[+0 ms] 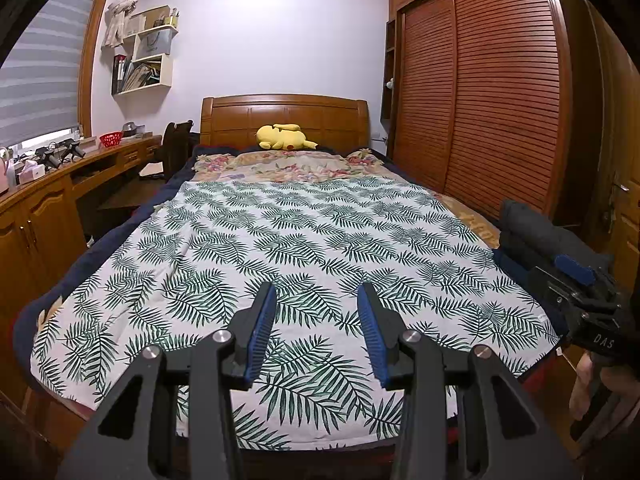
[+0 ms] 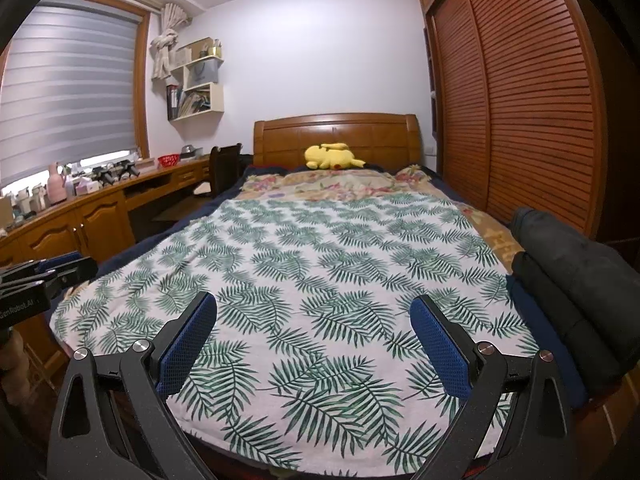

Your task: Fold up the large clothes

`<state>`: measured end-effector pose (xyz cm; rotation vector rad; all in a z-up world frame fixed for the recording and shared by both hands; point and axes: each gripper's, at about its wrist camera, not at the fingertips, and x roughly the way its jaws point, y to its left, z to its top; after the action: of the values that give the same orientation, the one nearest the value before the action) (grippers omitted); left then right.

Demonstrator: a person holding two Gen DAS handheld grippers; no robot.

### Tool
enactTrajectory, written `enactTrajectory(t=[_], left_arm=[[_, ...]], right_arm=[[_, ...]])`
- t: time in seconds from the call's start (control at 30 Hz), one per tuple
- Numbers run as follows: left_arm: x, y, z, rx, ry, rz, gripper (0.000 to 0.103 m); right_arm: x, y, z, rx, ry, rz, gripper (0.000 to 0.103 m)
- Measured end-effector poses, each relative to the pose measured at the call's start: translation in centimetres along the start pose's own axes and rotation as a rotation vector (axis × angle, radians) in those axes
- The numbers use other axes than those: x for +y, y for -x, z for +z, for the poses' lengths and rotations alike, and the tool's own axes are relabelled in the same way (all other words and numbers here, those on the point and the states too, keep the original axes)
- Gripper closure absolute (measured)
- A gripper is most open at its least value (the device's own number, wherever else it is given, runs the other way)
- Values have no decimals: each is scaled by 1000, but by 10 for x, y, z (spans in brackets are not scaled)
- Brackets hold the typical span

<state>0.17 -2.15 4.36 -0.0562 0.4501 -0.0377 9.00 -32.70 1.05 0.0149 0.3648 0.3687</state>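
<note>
Left gripper [image 1: 316,296]: jaws apart, holding nothing, above near edge of bed | Right gripper [image 2: 314,314]: jaws wide apart, holding nothing | Folded dark clothes [image 2: 568,280]: stacked at bed's right edge, right of both grippers, untouched | Leaf-print sheet [image 1: 280,232]: flat beneath both.

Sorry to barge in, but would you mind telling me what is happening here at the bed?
A person stands at the foot of the bed with tongs in each hand. The left tongs and the right tongs are both open and empty, held above the near end of the leaf-print sheet, which lies spread flat. Dark folded clothes sit stacked at the bed's right edge. No fold has begun on the sheet.
</note>
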Motion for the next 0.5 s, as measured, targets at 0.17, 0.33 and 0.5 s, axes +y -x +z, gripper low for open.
enactTrajectory(t=[0.17,0.33,0.5], left_arm=[[0,0,0,0,-1,0,62],[-3,0,0,-2,-6,3,62],[-3,1,1,-3,-6,5,62]], right_arm=[[0,0,0,0,0,0,4],[-1,1,-1,-2,-1,0,4],[-1,1,-1,-2,-2,-1,4]])
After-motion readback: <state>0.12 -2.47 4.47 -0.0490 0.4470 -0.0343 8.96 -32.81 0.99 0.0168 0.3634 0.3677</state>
